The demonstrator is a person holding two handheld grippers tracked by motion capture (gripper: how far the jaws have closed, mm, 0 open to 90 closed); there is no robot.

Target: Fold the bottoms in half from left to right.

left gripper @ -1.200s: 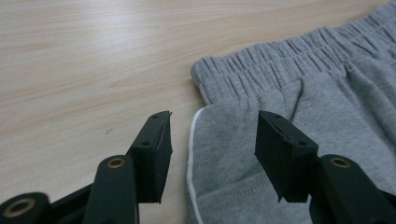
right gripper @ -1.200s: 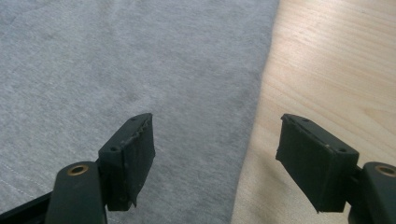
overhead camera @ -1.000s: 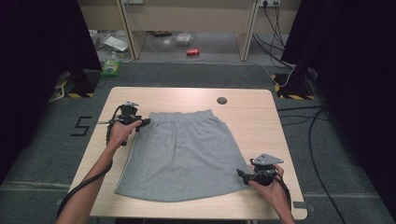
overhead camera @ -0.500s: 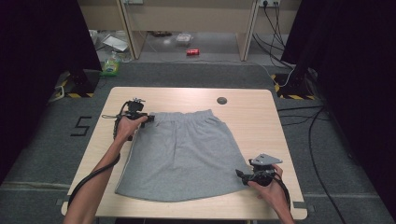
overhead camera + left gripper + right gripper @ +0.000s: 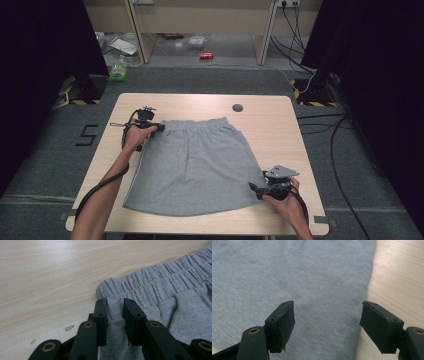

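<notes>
Closing on the shorts (image 5: 192, 160): left gripper (image 5: 115, 312), at ten o'clock on the surface (image 5: 280, 125), fingers just drawn together, pinching a fold at the waistband (image 5: 150, 282) corner. Spread flat mid-surface, waistband at twelve, hem at six. Right gripper (image 5: 327, 315) at four o'clock, fingers wide, released, straddling the hem-side edge. Likely one corner secured, the other grip not yet made.

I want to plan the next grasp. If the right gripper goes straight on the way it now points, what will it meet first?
Probably the grey shorts. The right gripper has open jaws straddling the cloth's side edge above the table, pointing across the fabric.
</notes>
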